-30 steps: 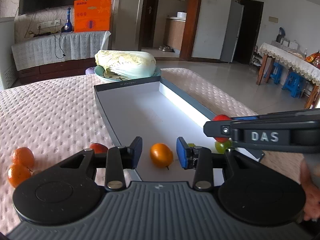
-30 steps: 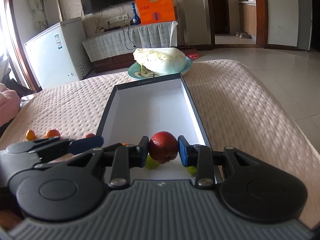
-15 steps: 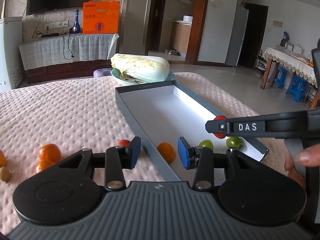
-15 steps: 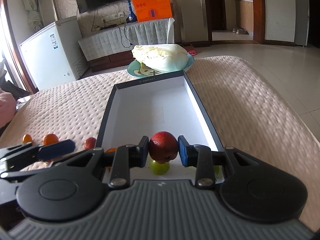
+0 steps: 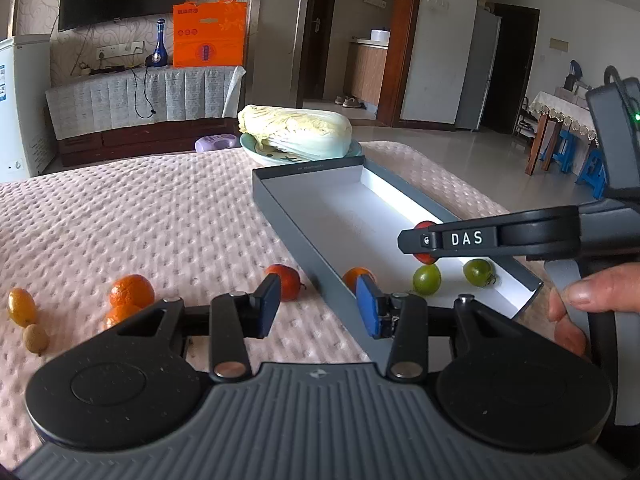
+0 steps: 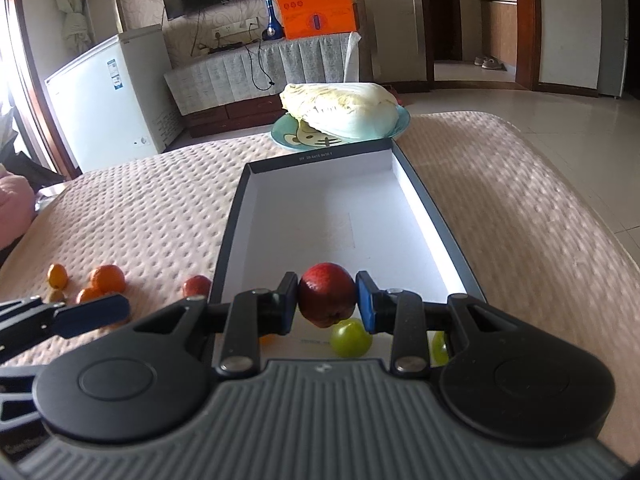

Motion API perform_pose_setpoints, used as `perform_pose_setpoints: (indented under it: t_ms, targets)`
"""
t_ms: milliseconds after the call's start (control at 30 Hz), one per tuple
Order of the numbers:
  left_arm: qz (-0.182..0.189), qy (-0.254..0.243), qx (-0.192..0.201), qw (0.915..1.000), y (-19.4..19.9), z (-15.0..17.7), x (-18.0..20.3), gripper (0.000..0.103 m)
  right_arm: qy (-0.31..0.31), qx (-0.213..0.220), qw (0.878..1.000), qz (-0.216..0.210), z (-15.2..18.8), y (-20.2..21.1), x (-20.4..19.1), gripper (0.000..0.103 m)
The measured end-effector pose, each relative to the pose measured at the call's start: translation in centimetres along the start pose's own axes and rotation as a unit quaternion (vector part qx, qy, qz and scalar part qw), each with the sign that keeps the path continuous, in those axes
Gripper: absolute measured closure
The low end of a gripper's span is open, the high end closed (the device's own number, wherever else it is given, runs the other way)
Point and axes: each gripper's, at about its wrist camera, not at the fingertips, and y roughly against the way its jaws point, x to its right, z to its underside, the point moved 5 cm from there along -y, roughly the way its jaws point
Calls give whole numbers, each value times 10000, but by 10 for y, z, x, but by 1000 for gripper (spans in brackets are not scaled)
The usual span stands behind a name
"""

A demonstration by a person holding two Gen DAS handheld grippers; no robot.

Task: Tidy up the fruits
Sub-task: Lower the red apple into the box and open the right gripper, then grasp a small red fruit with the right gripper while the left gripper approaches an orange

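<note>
The right tongs (image 6: pixel 326 302) grip a red fruit (image 6: pixel 326 299) between blue pads above the near end of a grey tray (image 6: pixel 436 216) on a pink-covered bench (image 6: pixel 160 216). The left tongs (image 5: pixel 316 306) stand open with nothing between the pads, their jaws having just been opening, and straddle the tray's near left wall.

In the right wrist view the gripped fruit hides part of a green fruit (image 6: pixel 350 338) on the tray floor behind it; a 2nd green fruit (image 6: pixel 439 347) shows only as a sliver beside the right pad arm. The left wrist view shows both green fruits (image 5: pixel 426 279) (image 5: pixel 478 272) whole near the tray's near right corner, and an orange fruit (image 5: pixel 356 277) half masked by the left tongs' right pad (image 5: pixel 367 306).

Outside the tray, just beside its left wall, lies a small red fruit (image 5: pixel 285 282). Near the bench's left edge sit 2 tangerines (image 5: pixel 132 291), the lower one partly cut off by the tongs' body, a yellow-orange fruit (image 5: pixel 21 306) and a small tan one (image 5: pixel 36 338).

A cabbage (image 5: pixel 296 131) on a plate (image 5: pixel 256 151) rests at the bench's far edge, touching the tray's far wall. A hand (image 5: pixel 580 304) holds the right tongs' handle, its fingers only partly in frame.
</note>
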Motion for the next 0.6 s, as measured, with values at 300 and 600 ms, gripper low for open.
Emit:
perform_pose_setpoints:
  t_ms: [300, 600]
  targets:
    - [-116, 23, -8, 9999, 10, 5, -13, 51, -62, -56, 9999, 76, -2, -14, 1, 68]
    - [-231, 90, -12, 9997, 17, 7, -27, 50, -109, -212, 9996, 159, 1, -23, -2, 67]
